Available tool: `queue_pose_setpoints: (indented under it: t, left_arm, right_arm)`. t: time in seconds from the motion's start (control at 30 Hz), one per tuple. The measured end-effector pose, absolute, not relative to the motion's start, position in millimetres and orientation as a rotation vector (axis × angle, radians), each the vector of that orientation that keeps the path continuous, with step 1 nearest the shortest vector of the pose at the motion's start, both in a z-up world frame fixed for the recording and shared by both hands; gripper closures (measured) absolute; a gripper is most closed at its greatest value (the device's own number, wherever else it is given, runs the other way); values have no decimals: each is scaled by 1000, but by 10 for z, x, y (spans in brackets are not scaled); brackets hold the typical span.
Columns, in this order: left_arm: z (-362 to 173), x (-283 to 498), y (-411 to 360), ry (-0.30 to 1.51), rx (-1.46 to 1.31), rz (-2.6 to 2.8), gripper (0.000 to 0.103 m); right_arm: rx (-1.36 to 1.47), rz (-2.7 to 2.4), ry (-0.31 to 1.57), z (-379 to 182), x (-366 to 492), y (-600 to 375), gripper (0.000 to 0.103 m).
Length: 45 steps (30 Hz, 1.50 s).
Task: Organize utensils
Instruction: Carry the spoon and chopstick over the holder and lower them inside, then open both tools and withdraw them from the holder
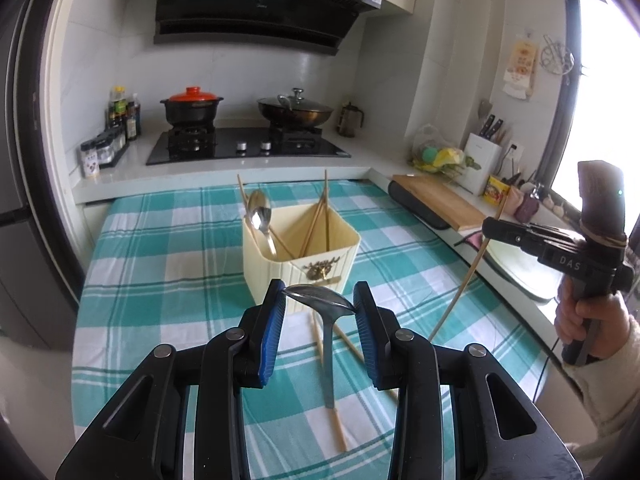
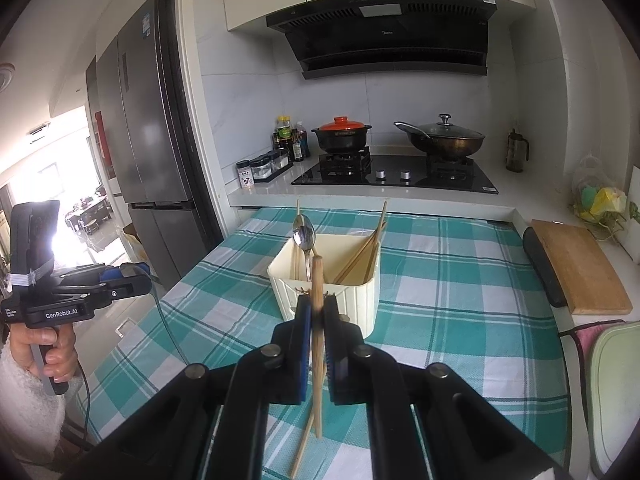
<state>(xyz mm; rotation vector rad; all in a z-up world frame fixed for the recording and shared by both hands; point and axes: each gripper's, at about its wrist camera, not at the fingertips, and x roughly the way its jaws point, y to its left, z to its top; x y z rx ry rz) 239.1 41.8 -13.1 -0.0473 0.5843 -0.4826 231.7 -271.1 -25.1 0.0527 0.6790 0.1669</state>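
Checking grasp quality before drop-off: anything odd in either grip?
Left gripper pinches the spoon by its bowl, handle dangling down. Right gripper is shut on one chopstick near its top. Loose chopsticks remain on the tablecloth.

Table under teal-white checked cloth; cream utensil holder standing on it, loose chopsticks lying nearer.

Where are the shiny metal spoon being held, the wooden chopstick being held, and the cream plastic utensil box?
Shiny metal spoon (image 1: 320, 300), left wrist view, bowl.
Wooden chopstick (image 2: 317, 280), right wrist view, upper shaft.
Cream plastic utensil box (image 1: 272, 272), left wrist view, front wall.
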Motion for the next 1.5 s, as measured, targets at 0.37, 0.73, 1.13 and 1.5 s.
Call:
queue_pose_setpoints:
  t: [0.37,0.73,1.13,1.5]
  left_arm:
    - [803,3175,361,321,-119,-410,68]
    - [-265,4524,76,668,-160,-347,68]
    - [-850,4689,89,846,-169,-339,52]
    - [-1587,3114,656,938,-57,-260,18]
  right_arm:
    - [35,130,401,459,3042,-2714,97]
    - [41,148,679,-645,4301,-2697,97]
    - [207,133,835,-1179,4675,-2895,63]
    - [15,84,1008,-1658,2956,-3104,57]
